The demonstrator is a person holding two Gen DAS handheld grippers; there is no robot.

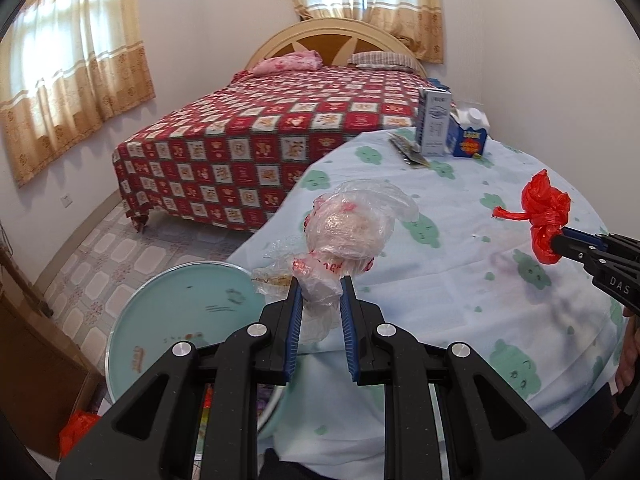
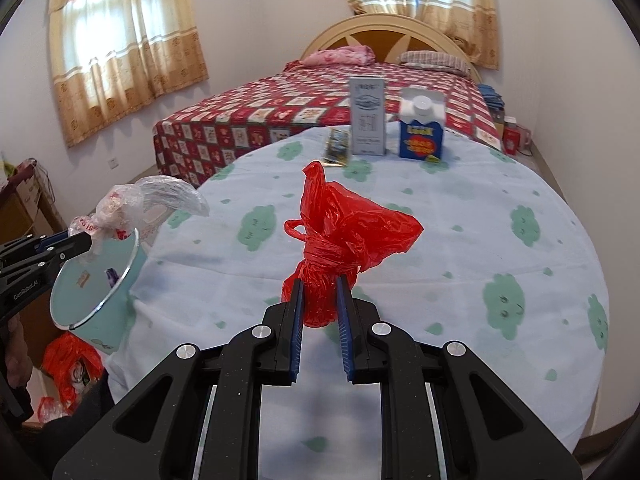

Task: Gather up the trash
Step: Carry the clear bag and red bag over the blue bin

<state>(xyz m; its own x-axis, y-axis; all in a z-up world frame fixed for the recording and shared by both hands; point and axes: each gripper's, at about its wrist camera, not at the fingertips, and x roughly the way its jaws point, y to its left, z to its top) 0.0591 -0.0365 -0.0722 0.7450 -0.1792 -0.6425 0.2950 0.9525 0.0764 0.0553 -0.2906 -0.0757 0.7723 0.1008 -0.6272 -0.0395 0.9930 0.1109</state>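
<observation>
Trash sits in both grippers, lifted off the table point(image 2: 440, 240). Furthest left, the teal bin point(image 2: 96, 280) stands against the table edge, mouth open, likely so bags can drop straight in. Over its rim the left gripper point(image 1: 320, 292) pinches a clear bag point(image 1: 352, 228) by its twisted neck, jaws narrow, so the bulk hangs free. Right of it, the right gripper point(image 2: 320, 292) clamps a red bag point(image 2: 344, 232) at its knot, above mid-table. Two cartons point(image 2: 420, 132) and a wrapper point(image 2: 336, 146) wait at the far edge, seemingly next.
</observation>
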